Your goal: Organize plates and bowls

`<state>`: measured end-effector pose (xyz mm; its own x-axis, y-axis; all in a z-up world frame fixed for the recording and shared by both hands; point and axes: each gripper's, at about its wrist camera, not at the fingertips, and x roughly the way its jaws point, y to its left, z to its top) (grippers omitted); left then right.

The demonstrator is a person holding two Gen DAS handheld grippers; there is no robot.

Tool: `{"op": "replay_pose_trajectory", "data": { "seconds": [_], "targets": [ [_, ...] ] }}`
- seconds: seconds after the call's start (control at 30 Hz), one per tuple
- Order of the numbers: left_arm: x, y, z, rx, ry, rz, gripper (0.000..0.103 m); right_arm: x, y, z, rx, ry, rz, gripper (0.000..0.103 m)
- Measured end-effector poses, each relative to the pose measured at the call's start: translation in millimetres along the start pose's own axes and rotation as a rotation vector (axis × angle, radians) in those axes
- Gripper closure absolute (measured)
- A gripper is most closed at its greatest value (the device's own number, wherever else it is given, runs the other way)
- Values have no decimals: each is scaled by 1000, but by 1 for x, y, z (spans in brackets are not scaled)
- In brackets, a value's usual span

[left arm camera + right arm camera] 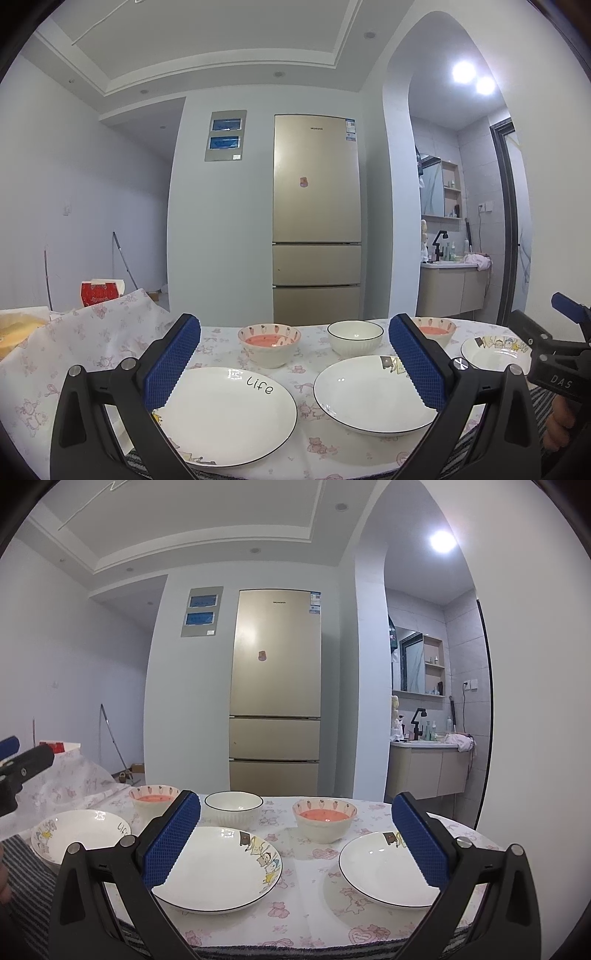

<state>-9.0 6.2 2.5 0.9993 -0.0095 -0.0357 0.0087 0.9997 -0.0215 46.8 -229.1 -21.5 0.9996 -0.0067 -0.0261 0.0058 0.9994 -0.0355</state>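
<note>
Three plates sat along the near edge of the worktop (pixel 314 919) — the "Life" plate (pixel 229 413) at left, the cartoon plate (pixel 221 871) centre, ahead of both grippers. Left gripper (pixel 295 365) and right gripper (pixel 297 845) hovered, fingers spread wide, empty.

- Your two gripper pads (pixel 173 360) are blue with a bumpy grid.
- The tablecloth (pixel 314 897) is white with pink bows and bears.
- Two bowls (pixel 269 343) are pink inside with carrots on the rim.
- One bowl (pixel 354 338) is white with a black rim.
- The plates (pixel 221 875) are white with thin black edges.
- The fridge (pixel 316 218) is gold.
</note>
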Motion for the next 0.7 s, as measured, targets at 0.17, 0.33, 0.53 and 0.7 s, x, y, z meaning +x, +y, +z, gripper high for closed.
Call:
{"op": "replay_pose_trajectory", "data": {
  "seconds": [0.17,0.33,0.53,0.7],
  "targets": [
    [0,-1,0,10,9,3,0,0,-4,-2,15,2,0,0],
    [0,-6,0,31,4,5,0,0,-6,-2,27,10,-3,0],
    [4,-4,0,7,29,8,0,0,-1,-2,-6,11,-1,0],
    [6,4,6,-26,54,28,0,-15,12,1,-75,-66,-4,0]
  ]
}}
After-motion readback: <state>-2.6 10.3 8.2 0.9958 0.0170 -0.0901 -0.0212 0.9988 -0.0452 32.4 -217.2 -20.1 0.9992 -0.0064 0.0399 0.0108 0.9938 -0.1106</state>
